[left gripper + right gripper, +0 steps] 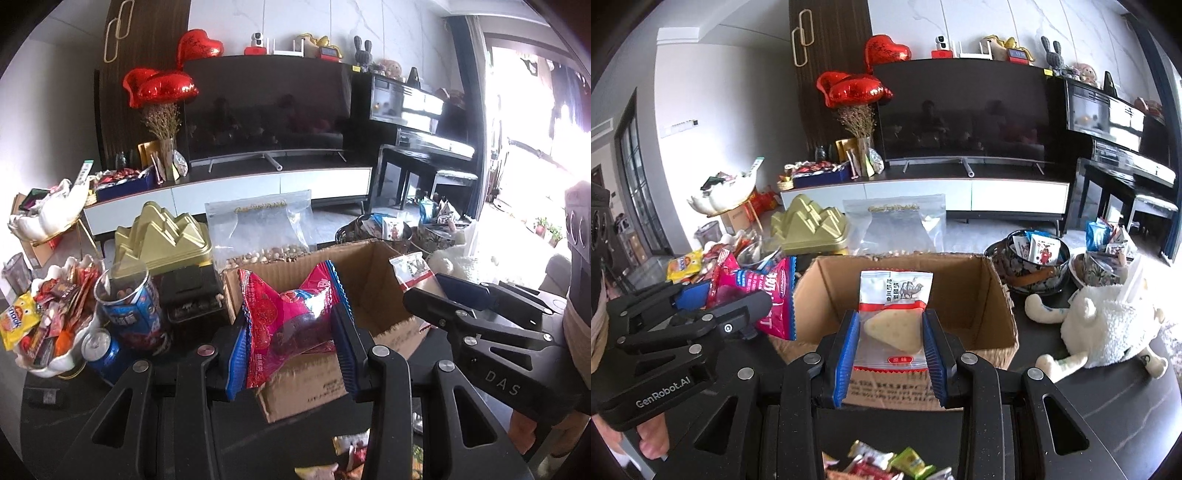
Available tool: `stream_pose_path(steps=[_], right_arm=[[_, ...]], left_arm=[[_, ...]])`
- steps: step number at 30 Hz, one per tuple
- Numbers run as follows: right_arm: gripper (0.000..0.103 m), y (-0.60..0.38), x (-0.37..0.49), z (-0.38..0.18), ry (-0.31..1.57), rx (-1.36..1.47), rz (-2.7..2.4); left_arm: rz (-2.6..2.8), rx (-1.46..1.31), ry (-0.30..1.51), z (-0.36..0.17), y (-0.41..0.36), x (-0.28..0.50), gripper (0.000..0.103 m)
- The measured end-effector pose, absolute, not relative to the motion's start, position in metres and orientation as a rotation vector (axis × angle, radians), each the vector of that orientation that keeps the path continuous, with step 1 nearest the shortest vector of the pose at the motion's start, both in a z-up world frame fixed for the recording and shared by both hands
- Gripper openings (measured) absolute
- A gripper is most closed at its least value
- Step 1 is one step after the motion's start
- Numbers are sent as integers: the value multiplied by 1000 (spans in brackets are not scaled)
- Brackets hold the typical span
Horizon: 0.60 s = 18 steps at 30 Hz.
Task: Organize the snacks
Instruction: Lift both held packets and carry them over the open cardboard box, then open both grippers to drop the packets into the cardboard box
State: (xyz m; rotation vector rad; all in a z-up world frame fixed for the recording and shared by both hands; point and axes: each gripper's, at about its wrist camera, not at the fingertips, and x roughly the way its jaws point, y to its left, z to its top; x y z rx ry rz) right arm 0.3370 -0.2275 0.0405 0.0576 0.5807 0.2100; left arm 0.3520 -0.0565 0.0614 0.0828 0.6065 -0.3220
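Centrally, open cardboard box (979, 295), bowls (1027, 266) holding packets

1. the left gripper (291, 343) was matte black, with ribbed blue pads and round silver screws.
2. the right gripper (890, 347) matched it.
3. white lettering marked both bodies: "das" lower right, "genrobot.ai" lower left.

We note both wrist cameras look forward and slightly down, close over the open cardboard box (373, 273) (993, 295); both views share the television (266, 110) (964, 110) beyond.
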Motion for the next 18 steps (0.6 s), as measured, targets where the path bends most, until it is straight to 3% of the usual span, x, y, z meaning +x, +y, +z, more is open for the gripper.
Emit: stream_pose_path(steps=[3,6,9,12,18], right_arm=[[36,-231,352,36,596,71,207],[39,-233,361,32,602,75,179],[50,-233,359,29,597,70,153],[50,-231,353,30,586,56,150],[50,-229,327,33,572,63,163]], left_arm=[[-305,89,613,56,-61,369,44],[-274,86,613,54,-62,379,63],[-262,83,613,53,-61,376,63],[-250,83,604,53,-57,363,69],[-227,85,589,60,-47,334,69]])
